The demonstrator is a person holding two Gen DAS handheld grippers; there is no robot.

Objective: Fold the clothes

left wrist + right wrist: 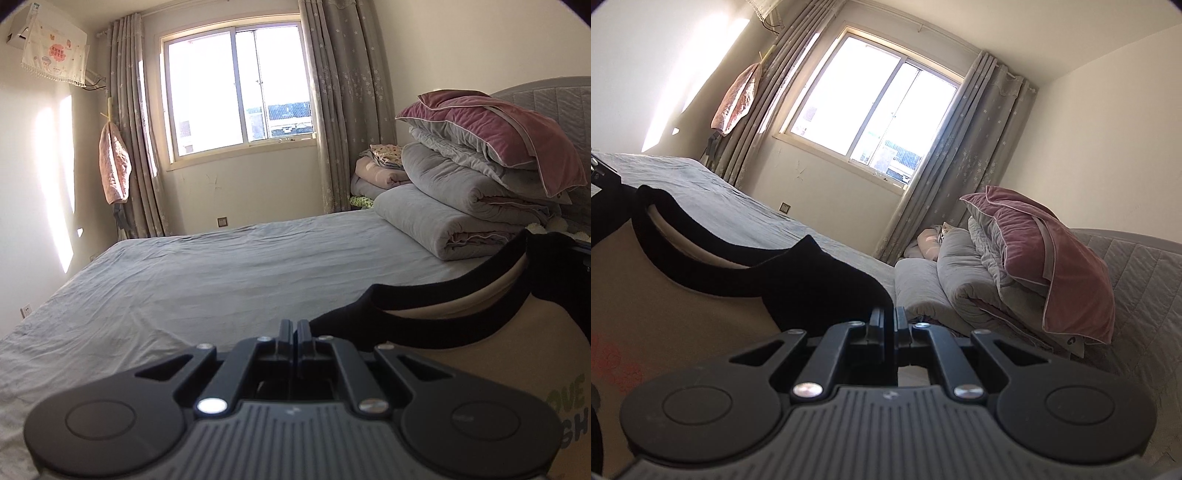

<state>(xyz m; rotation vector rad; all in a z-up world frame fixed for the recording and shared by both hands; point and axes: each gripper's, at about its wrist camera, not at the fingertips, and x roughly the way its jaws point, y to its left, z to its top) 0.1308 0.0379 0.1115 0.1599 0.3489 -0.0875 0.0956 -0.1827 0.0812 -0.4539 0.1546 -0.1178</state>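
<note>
Both grippers are holding the tan shirt by its black shoulders above the bed.

The left gripper (294, 325) and right gripper (889, 314) are each clamping the tan shirt (461, 332), which is hanging between them over the grey bedsheet (192, 280). Judged risk: each bite is looking thin, so the fabric may be slipping free, or the shirt may be landing creased near the stacked quilts (461, 192).

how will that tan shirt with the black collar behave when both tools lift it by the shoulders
The tan shirt is probably floppy: its black collar already sags in a curve between the left tool and right tool. It is likely light, since thin shut jaws hold it up. Expect the body to hang and swing over the bed.
</note>
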